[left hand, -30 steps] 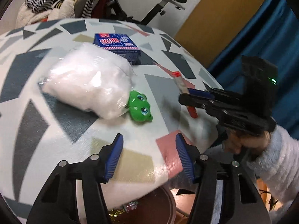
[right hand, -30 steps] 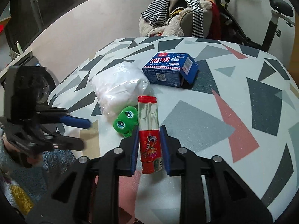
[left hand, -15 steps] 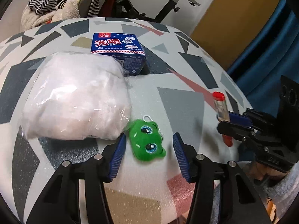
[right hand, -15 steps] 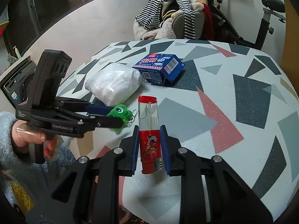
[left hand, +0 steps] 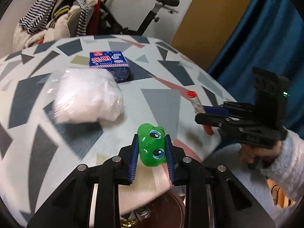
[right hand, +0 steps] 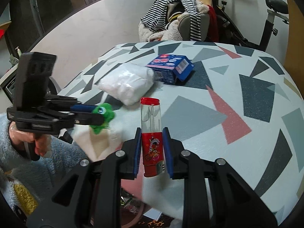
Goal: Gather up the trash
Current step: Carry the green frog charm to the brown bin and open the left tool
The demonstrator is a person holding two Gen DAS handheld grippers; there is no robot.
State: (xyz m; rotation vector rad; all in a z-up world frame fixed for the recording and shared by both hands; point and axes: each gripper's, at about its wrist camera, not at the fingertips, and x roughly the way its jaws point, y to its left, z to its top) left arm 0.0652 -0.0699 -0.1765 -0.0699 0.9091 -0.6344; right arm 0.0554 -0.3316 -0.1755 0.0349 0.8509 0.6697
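My left gripper (left hand: 151,144) has its jaws closing on a green plush frog (left hand: 151,146), whose sides the blue pads press; it hangs just above the table's near edge. From the right wrist view, the same frog (right hand: 103,114) sticks out of the left gripper (right hand: 98,115) at the left. My right gripper (right hand: 151,134) is shut on a red and clear plastic tube (right hand: 151,133), held upright over the table's front edge. That tube (left hand: 197,106) shows in the left wrist view too, at the right. A white plastic bag (left hand: 86,96) and a blue carton (left hand: 110,63) lie on the patterned table (left hand: 161,98).
A chair heaped with striped and fleecy clothes (right hand: 176,17) and an exercise bike (right hand: 266,19) stand behind the table. A blue curtain (left hand: 266,38) hangs at the right. Below the table's front edge sits a round brown bin (left hand: 165,210) with scraps inside.
My left gripper went forward over the green frog, narrowed its jaws onto it and lifted it back toward the table's near edge. The right gripper kept its hold on the tube and drifted slightly.
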